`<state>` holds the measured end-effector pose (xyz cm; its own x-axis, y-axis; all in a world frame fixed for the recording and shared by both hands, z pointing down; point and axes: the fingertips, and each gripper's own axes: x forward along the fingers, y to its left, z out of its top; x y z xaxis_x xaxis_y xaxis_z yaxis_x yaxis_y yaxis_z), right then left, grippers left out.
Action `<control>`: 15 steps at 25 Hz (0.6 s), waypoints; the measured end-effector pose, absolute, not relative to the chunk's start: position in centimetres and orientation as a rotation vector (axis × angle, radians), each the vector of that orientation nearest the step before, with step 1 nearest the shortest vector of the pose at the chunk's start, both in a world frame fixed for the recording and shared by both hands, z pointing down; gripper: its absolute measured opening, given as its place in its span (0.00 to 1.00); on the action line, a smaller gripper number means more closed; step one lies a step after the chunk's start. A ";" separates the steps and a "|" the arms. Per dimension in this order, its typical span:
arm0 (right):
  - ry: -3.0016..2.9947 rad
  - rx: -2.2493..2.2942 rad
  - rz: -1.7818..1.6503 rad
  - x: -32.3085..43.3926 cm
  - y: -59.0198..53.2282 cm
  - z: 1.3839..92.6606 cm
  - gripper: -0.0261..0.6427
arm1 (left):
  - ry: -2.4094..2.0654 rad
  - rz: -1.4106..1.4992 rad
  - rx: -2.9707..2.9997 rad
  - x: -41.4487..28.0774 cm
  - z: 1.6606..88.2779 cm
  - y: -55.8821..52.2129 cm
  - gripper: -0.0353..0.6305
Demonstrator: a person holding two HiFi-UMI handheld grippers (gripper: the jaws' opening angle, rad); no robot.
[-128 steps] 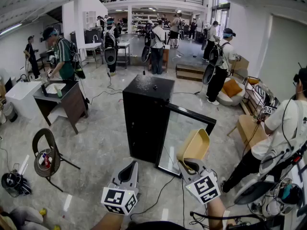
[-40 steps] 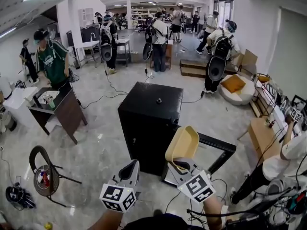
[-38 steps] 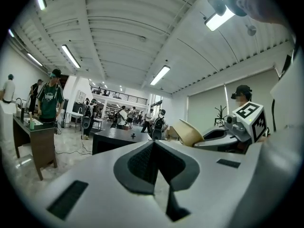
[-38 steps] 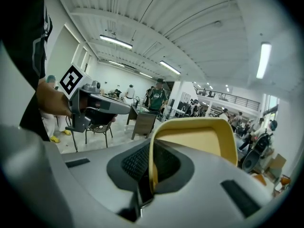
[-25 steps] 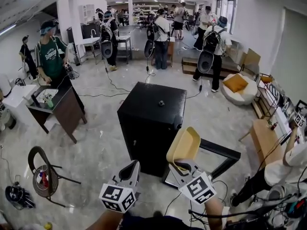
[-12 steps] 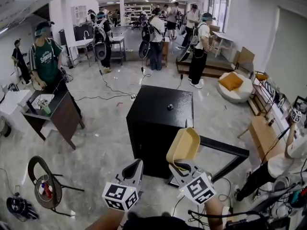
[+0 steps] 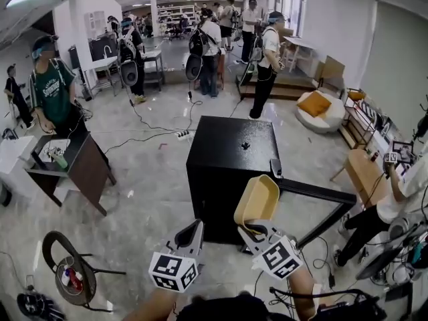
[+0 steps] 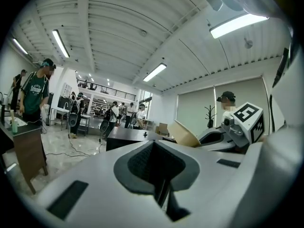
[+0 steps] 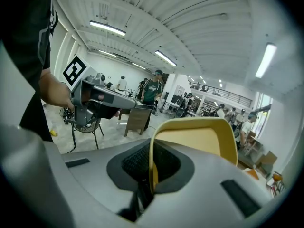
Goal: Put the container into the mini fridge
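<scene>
So the right tongs (image 7: 257, 228) are pinching one wall of the tan container (image 7: 257, 198), holding it up in the air, tipped, right in front of the black mini fridge (image 7: 227, 162) and next to its swung-open door (image 7: 319, 194). It's not inside yet. The left tongs (image 7: 190, 235) are pressed together on nothing, just beside the right ones.

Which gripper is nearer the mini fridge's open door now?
Right. The right gripper, jaws shut on the yellow container, is just left of the open door; the left gripper sits further left, before the mini fridge.
</scene>
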<state>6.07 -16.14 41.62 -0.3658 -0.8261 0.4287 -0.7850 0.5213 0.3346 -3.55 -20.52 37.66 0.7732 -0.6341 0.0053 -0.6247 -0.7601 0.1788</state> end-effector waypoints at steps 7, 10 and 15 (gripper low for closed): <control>-2.158 1.278 -0.110 3.9 -16.8 44.1 0.07 | -0.954 -0.058 2.801 -7.2 39.1 -20.9 0.06; -2.138 1.270 -0.086 3.2 -16.9 45.5 0.07 | -0.944 -0.045 2.795 -8.4 39.9 -21.2 0.06; -2.115 1.196 -0.061 2.3 -16.8 48.2 0.07 | -0.931 -0.063 2.785 -8.9 40.4 -21.1 0.06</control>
<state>2.27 -16.84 48.25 -0.3323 -0.7691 0.5459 -0.7364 0.5732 0.3593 -8.93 -21.09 40.36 0.8002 -0.5993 0.0239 -0.5905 -0.7803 0.2058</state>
